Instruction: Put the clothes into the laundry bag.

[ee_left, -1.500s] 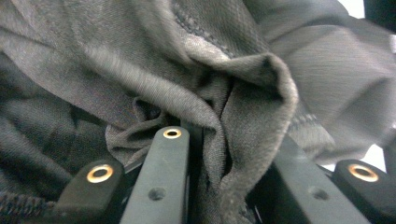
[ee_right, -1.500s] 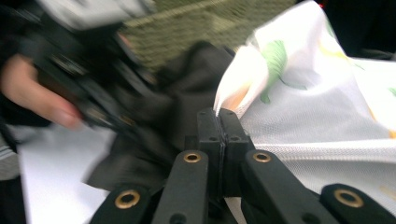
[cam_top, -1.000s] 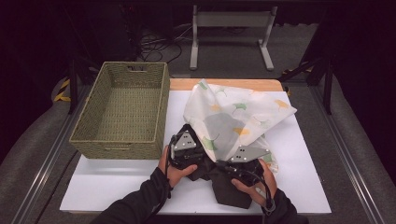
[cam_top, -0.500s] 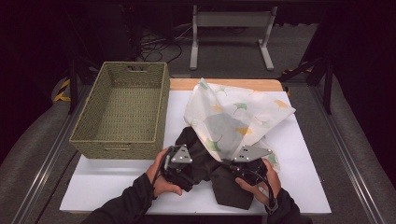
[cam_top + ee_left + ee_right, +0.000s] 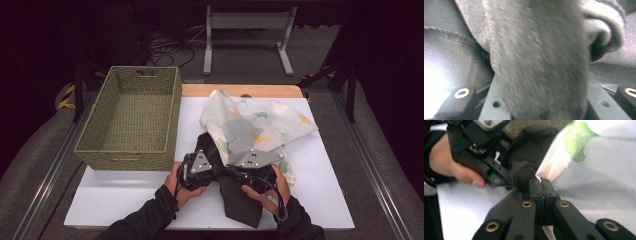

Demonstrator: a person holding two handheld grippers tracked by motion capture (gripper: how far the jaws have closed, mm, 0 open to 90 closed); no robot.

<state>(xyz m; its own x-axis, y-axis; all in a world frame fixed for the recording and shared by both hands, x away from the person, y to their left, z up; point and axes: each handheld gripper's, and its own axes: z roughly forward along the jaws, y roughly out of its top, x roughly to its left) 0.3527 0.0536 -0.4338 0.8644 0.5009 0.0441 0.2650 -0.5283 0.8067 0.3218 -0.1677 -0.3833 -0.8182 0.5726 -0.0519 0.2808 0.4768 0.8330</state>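
Observation:
A dark grey garment (image 5: pixel 242 200) lies on the white board, partly under a white cloth (image 5: pixel 255 125) printed with green and yellow leaves. My left gripper (image 5: pixel 207 161) is at the garment's left edge. Its jaws have just been closing, and a thick fold of the dark fabric (image 5: pixel 536 62) sits between them, gripped. From the right gripper view, that left gripper (image 5: pixel 504 181) bites the garment's stitched hem. My right gripper (image 5: pixel 540 183) is shut, pads pressed flat together, where the white cloth's mesh edge (image 5: pixel 599 182) meets the dark fabric. Whether cloth is pinched there I cannot tell.
A woven green basket (image 5: pixel 130 115) stands empty on the left of the table, close to my left hand. The white board (image 5: pixel 125 200) has bare room at the front left and along the right side. A metal stand (image 5: pixel 245 30) is beyond the table.
The left gripper drew back toward the person, then came forward again onto the dark garment's edge. The right gripper shifted slightly left and up, jaws still shut.

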